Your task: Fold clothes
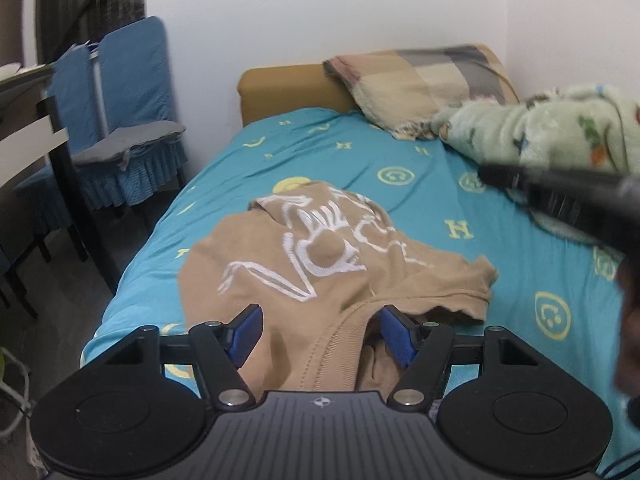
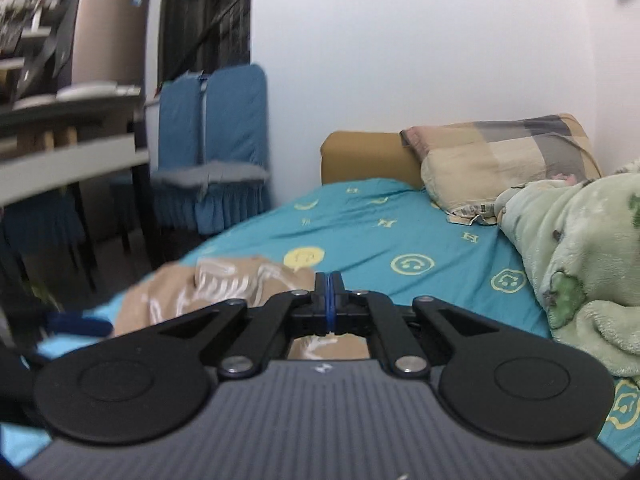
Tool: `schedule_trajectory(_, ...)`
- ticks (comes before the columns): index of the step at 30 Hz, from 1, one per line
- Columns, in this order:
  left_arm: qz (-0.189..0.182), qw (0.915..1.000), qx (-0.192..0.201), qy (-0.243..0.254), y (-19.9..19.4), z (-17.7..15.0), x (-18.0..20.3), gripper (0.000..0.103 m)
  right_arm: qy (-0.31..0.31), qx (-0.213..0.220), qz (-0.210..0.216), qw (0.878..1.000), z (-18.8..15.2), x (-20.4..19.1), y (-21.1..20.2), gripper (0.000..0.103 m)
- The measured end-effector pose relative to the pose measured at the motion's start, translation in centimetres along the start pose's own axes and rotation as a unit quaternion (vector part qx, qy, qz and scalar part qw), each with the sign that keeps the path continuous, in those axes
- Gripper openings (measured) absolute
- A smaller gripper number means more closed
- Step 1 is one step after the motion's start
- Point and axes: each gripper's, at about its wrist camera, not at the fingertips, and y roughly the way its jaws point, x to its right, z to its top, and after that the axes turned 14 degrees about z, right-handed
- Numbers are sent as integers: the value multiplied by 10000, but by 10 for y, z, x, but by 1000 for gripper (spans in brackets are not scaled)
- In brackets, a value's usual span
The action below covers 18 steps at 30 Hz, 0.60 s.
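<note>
Step in hand: picking up the shirt [image 1: 320,264], crumpled on the bed [image 1: 420,208]. Left gripper [image 1: 320,334] fingers apart, straddling the collar. Right gripper [image 2: 329,304] fingers together, empty. Next: close left, lift, spread flat.

You see: one tan T-shirt [image 1: 328,264], one bed [image 1: 400,160] in teal sheet, one patchwork pillow [image 1: 420,80], one green fleece blanket [image 1: 560,128], two blue-covered chairs [image 1: 132,128], two grippers: left gripper [image 1: 320,336], right gripper [image 2: 329,304].
</note>
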Motion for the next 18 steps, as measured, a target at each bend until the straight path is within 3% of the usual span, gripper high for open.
schedule_trajectory(2,38,9998,-75,193,3,-3,6,67,236,-34,-42,9997,0,7,-2,3)
schedule_trajectory(4,48,9991,-186,389,4,-8,9,61,502,-64,-66,9987,-1,14,-4,6)
schedule_trajectory(6,93,9982,-189,567,4,-12,13,32,778,-123,-20,9969,0,21,-4,7)
schedule_trajectory(7,96,9979,-162,618,3,-12,13,24,823,-164,-18,9965,0,22,-4,11)
schedule_trajectory(8,93,9984,-82,558,0,-11,11,14,825,-211,-25,9964,-1,21,-4,19)
schedule_trajectory(10,65,9994,171,306,-8,-6,3,11,771,-274,-19,9966,-3,17,-5,74)
schedule_trajectory(11,24,9993,344,138,-14,-3,-3,11,688,-275,6,9972,-5,13,-5,83)
schedule_trajectory(14,-134,9969,649,-436,-30,5,-21,11,278,-368,214,9987,-9,-3,-5,84)
schedule_trajectory(18,-277,9926,725,-931,-37,10,-39,11,-528,-549,653,9950,-15,-35,1,83)
